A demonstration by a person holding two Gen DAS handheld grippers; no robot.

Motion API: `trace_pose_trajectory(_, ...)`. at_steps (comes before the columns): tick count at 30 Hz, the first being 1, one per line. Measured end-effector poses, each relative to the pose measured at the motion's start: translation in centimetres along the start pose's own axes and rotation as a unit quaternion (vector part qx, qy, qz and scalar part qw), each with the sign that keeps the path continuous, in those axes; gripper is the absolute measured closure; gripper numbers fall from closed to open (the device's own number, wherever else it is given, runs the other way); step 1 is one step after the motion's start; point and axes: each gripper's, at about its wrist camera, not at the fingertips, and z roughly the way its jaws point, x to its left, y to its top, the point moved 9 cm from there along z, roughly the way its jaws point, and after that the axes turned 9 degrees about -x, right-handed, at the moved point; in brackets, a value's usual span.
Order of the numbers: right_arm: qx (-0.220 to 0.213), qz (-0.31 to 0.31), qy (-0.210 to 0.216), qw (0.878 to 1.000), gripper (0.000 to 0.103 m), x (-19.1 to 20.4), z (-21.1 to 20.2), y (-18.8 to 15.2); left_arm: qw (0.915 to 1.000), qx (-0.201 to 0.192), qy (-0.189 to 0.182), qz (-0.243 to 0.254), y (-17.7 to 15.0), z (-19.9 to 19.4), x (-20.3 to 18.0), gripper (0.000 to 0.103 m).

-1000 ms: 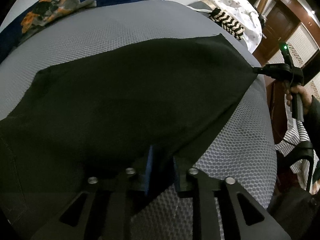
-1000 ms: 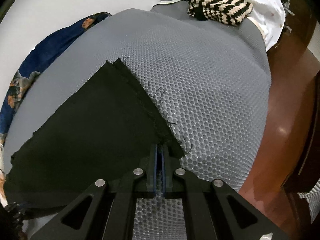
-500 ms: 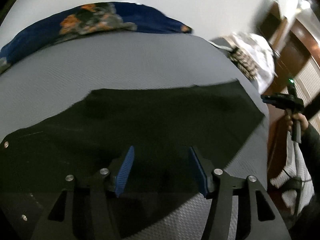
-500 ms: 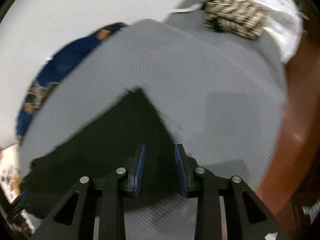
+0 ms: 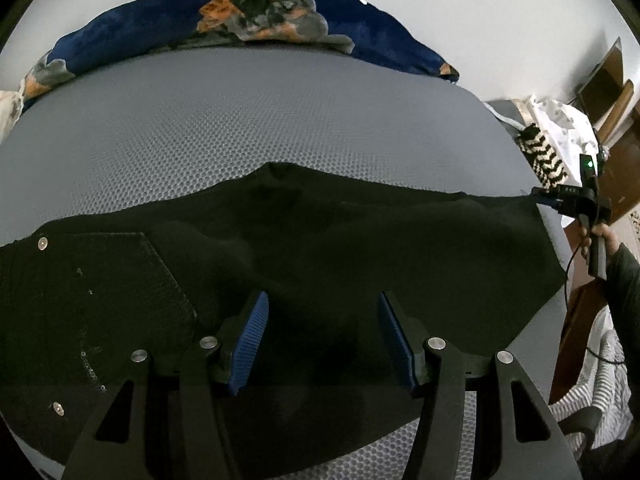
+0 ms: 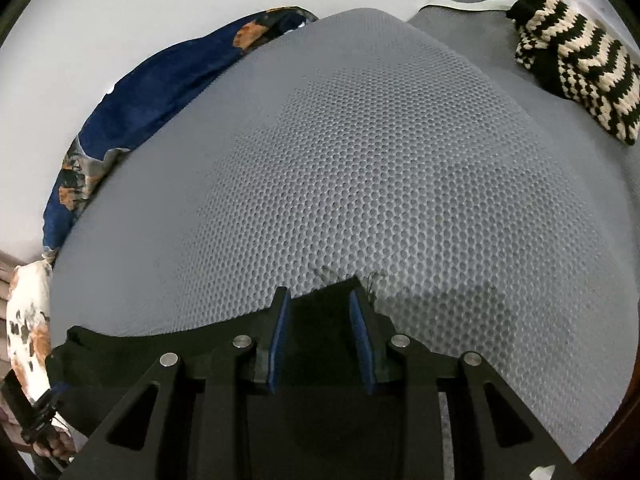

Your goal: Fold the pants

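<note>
Black pants (image 5: pixel 360 256) lie spread flat across a grey mesh mattress (image 5: pixel 280 128); a waist pocket with rivets shows at the left. My left gripper (image 5: pixel 324 340) hovers over the near edge of the pants, open, its blue pads apart with no cloth pinched. At the far right leg end a hand holds my right gripper (image 5: pixel 576 200). In the right wrist view that right gripper (image 6: pixel 320 336) stands open above the frayed hem corner of the pants (image 6: pixel 340 292), which lie loose on the mattress (image 6: pixel 360 160).
A dark blue patterned blanket (image 5: pixel 248 24) runs along the wall side of the mattress. A black-and-cream knitted piece (image 6: pixel 576 64) and a white cloth (image 5: pixel 560 120) lie at the far end. Brown wooden furniture (image 5: pixel 612 80) stands beyond the mattress edge at the right.
Both grippers went from shut on the pants to open and let the cloth go. The pants now lie flat. Both grippers pulled back over the cloth.
</note>
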Motion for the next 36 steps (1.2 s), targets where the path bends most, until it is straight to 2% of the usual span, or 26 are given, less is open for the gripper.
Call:
trace_pose_trajectory(1, 0.006, 0.004, 0.014, 1.000, 0.074, 0.0, 0.3, -0.1, 1.0000, 0.003, 0.002, 0.000, 0.0, 0.2, 0.0, 0.046)
trace_pose_trajectory(6, 0.012, -0.013, 0.020, 1.000, 0.074, -0.1, 1.3, -0.2, 0.9999, 0.014, 0.009, -0.003, 0.2, 0.9, -0.3, 0.046)
trace_pose_trajectory(8, 0.014, -0.019, 0.031, 0.999, 0.094, 0.2, 1.3, -0.4, 0.9998, 0.016, 0.009, -0.006, 0.2, 1.1, -0.2, 0.046)
trace_pose_trajectory(11, 0.007, -0.043, 0.027, 0.999, 0.097, 0.8, 0.7, -1.0, 0.9997, 0.019, 0.013, -0.006, 0.2, 1.5, -0.3, 0.046)
trace_pose_trajectory(15, -0.068, -0.068, -0.023, 0.995, 0.099, 1.8, -2.1, -0.4, 0.9998, 0.017, 0.013, -0.004, 0.4, 1.5, -0.4, 0.046)
trace_pose_trajectory(19, -0.116, -0.061, -0.062, 0.989, 0.100, 1.4, -4.2, 0.1, 0.9999, 0.009, 0.010, -0.005, 0.4, 1.5, -0.2, 0.046)
trace_pose_trajectory(23, -0.109, -0.061, -0.098, 0.987, 0.101, 0.8, -2.7, -0.2, 0.9999, 0.004, 0.014, -0.003, 0.1, 1.7, 0.2, 0.046)
trace_pose_trajectory(26, -0.096, -0.065, -0.145, 0.982, 0.103, -0.6, -1.1, -0.3, 0.9998, 0.004, 0.021, 0.003, -0.5, 1.8, 0.6, 0.046)
trace_pose_trajectory(27, -0.081, -0.048, -0.144, 0.985, 0.103, -1.5, -0.5, -0.6, 0.9997, 0.007, 0.023, 0.002, -0.8, 1.9, 0.9, 0.046)
trace_pose_trajectory(28, -0.075, -0.027, -0.123, 0.989, 0.103, -1.9, -0.2, -0.9, 0.9995, 0.015, 0.026, 0.000, -1.2, 2.2, 1.3, 0.046)
trace_pose_trajectory(32, -0.092, -0.013, -0.137, 0.986, 0.097, -2.1, -2.2, -0.7, 0.9995, 0.016, 0.027, -0.003, -1.9, 2.8, 1.8, 0.046)
trace_pose_trajectory(36, -0.104, -0.021, -0.101, 0.989, 0.096, 1.7, -3.7, 0.3, 0.9998, 0.012, 0.017, -0.001, -1.5, 2.4, 1.5, 0.045)
